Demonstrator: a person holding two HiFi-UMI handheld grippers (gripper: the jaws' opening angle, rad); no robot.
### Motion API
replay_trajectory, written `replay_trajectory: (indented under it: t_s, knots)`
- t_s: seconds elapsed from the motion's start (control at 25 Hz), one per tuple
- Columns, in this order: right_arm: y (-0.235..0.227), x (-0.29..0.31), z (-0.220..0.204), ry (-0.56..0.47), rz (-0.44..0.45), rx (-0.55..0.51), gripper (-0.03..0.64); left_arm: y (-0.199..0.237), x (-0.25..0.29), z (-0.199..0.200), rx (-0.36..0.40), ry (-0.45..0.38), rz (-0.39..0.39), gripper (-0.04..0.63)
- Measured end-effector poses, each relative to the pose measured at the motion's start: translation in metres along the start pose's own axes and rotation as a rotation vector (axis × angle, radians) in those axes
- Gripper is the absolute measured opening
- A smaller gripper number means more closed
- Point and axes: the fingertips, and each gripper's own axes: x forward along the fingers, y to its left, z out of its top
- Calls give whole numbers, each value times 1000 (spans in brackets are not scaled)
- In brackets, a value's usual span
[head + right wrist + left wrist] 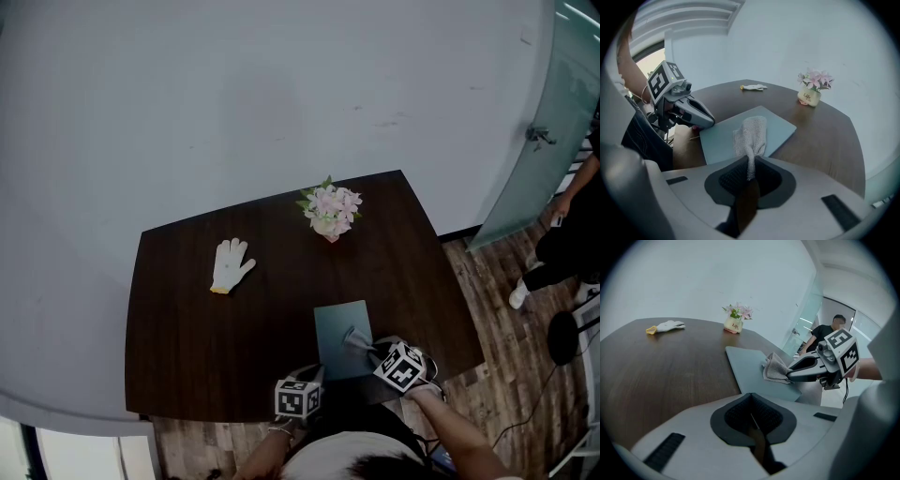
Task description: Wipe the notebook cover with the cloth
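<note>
One notebook [337,323] lies at the near edge of the tabletop [206,347]. The single cloth [751,133] rests on its cover, its tail pinched in the right gripper [749,174]. The left gripper [752,420], jaws pressed together on nothing, sits just left of the notebook. One flower pot [809,97] by the far edge seems to read "Life", and one glove [229,265] lies toward the far left corner.

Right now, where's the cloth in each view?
Head view: cloth low centre-right, on the notebook, at the right tool.
Left gripper view: cloth right of centre, on the notebook.
Right gripper view: cloth centre, pinched between the jaws, draped on the notebook.
Shared landmark: flower pot, beyond the notebook in all three.
</note>
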Motion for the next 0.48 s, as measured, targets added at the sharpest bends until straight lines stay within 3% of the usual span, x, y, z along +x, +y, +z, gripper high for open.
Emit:
replay_trajectory:
  t_s: [0.48]
  knots:
    - [-21, -14, -24, -20, -74, 161, 49, 0, 1, 1, -1, -2, -1, 18]
